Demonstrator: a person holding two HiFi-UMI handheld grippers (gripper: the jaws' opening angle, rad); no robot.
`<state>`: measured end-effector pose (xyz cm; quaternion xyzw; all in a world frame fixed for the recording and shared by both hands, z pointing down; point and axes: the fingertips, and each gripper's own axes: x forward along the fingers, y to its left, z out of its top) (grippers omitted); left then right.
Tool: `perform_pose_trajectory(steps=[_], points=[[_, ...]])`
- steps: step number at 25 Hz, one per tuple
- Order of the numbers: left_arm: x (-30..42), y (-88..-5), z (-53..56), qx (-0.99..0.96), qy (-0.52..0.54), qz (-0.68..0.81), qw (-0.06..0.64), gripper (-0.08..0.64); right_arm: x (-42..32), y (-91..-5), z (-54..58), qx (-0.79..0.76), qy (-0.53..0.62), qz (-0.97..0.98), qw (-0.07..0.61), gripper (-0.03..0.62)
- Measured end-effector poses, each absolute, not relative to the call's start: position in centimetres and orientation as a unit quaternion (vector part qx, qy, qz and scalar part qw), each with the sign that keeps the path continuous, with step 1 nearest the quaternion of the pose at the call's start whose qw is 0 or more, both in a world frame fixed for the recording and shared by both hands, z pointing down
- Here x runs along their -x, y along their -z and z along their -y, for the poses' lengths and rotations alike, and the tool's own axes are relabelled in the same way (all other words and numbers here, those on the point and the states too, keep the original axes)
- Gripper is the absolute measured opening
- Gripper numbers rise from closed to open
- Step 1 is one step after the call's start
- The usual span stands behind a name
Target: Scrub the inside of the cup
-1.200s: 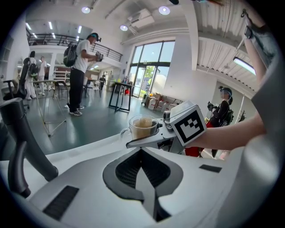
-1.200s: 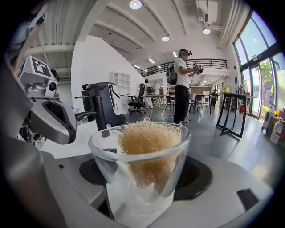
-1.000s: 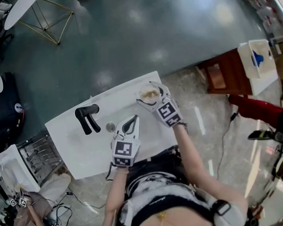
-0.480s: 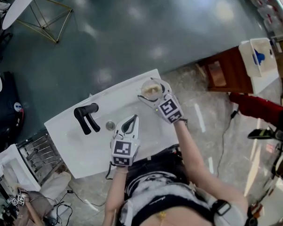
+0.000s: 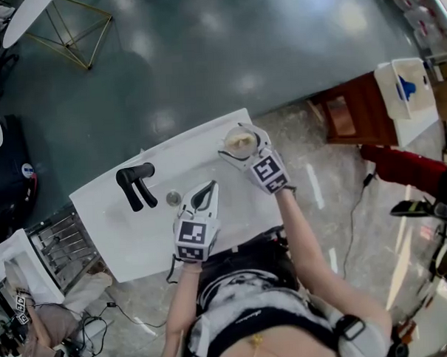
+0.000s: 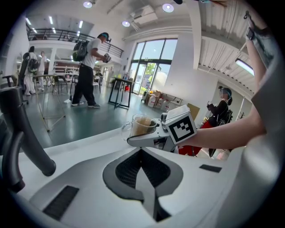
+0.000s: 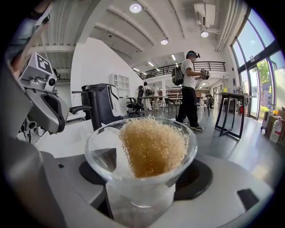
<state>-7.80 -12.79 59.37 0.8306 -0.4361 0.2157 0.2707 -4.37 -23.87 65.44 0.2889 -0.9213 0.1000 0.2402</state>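
Head view looks down on a white sink counter (image 5: 130,237); at its left stands a black faucet (image 5: 135,187), and just right of that sits the small round drain (image 5: 173,198); next comes the left gripper (image 5: 209,189), over the middle of the counter with its tips pointing away from the person; left gripper view shows its jaws pressed together along their dark pads, with nothing between them. Farther right, at the counter's far right corner, the right gripper (image 5: 243,152) clamps a clear glass cup (image 5: 237,142); right gripper view has the cup upright between the two jaws, which press on its narrow lower body from either side; a tan mesh scrubber (image 7: 153,144) stands inside the flared bowl, its frayed top rising a little above the rim; left gripper view catches the same cup from the side, handle toward the left, well apart from the left gripper's tips.
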Motion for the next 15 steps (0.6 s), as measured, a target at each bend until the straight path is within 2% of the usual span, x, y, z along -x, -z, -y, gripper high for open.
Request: perform_pose_trajectory(steps=[15], points=[[7.7,-58.5,12.1,-0.832,-0.215,0.44,0.262,0.0,2.3,-66.1,22.7,-0.324,-0.129,0.902,0.254,0.419]])
